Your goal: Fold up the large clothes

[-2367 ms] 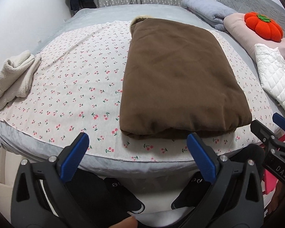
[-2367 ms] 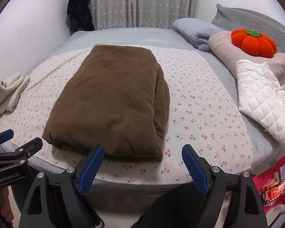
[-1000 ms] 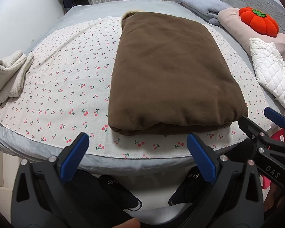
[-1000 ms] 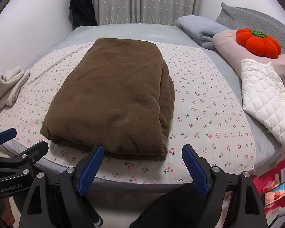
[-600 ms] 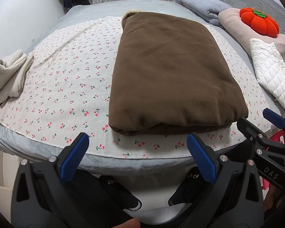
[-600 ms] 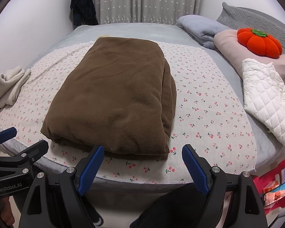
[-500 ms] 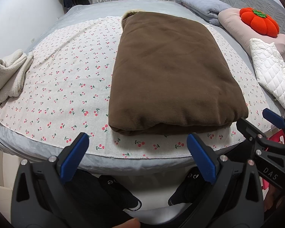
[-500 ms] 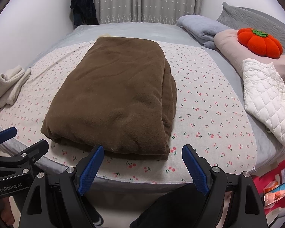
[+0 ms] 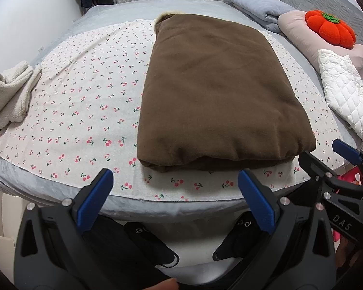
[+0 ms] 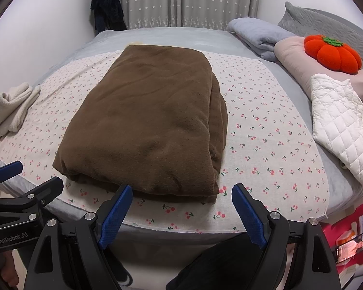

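A large brown fleece garment (image 9: 217,91) lies folded into a thick long rectangle on a cherry-print sheet (image 9: 84,101); it also shows in the right wrist view (image 10: 147,120). My left gripper (image 9: 175,193) is open and empty, just short of the bed's near edge, in front of the garment's near-left corner. My right gripper (image 10: 181,205) is open and empty, just in front of the garment's near edge. Each gripper shows at the edge of the other's view: the right one (image 9: 336,159) and the left one (image 10: 24,178).
A cream towel (image 9: 7,96) lies crumpled at the sheet's left edge. A white quilted cloth (image 10: 338,125), a pink pillow with an orange pumpkin cushion (image 10: 331,53) and a grey blanket (image 10: 259,36) sit at the right. The person's feet in black slippers (image 9: 147,244) stand below the bed edge.
Both grippers have come a little closer to the bed since 2.4 s ago. Over the last second almost nothing moves. The garment lies as before.
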